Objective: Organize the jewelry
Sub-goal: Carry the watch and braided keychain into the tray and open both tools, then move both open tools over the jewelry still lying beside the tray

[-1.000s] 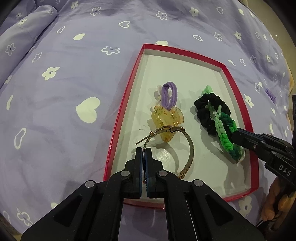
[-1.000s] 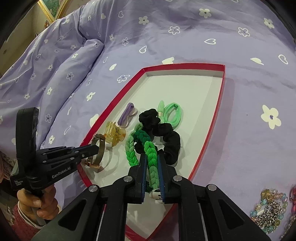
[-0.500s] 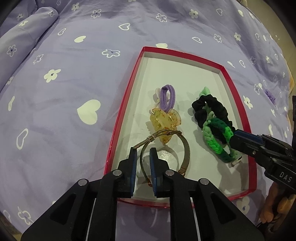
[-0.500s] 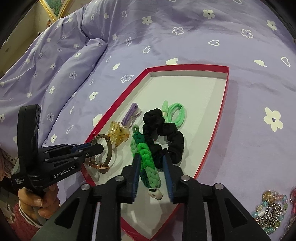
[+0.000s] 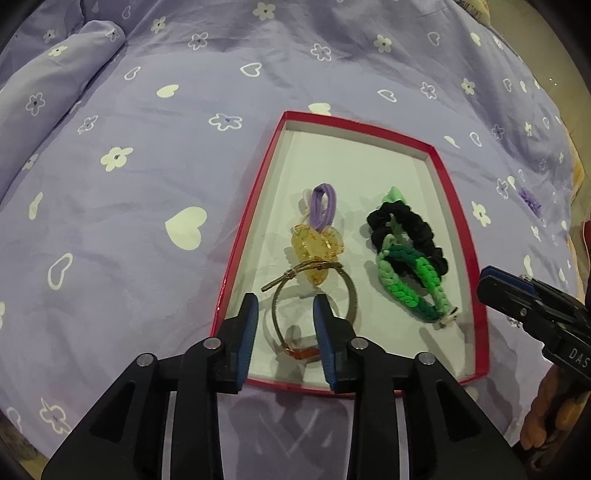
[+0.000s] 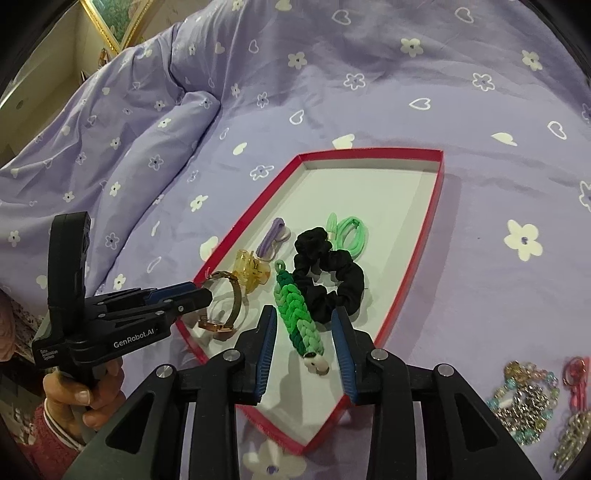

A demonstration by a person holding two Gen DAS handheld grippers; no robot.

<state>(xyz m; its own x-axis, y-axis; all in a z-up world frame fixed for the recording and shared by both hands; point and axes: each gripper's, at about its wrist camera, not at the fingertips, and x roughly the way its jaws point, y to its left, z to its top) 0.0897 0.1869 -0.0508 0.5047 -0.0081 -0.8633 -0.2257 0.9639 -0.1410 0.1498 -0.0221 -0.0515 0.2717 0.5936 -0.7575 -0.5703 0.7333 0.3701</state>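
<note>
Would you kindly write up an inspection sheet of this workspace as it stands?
Surface: purple bedspread with hearts and flowers.
Job's things: red-rimmed tray holds gold watch, yellow hair claw, purple hair tie, black scrunchie, green braided band, mint hair tie.
Clutter: beaded jewelry pile lies outside the tray.
Grippers: left gripper opening around the watch, pads clear; right gripper opening around the band, pads clear.
Cables: nothing seen.
Surroundings: gilt picture frame.
</note>
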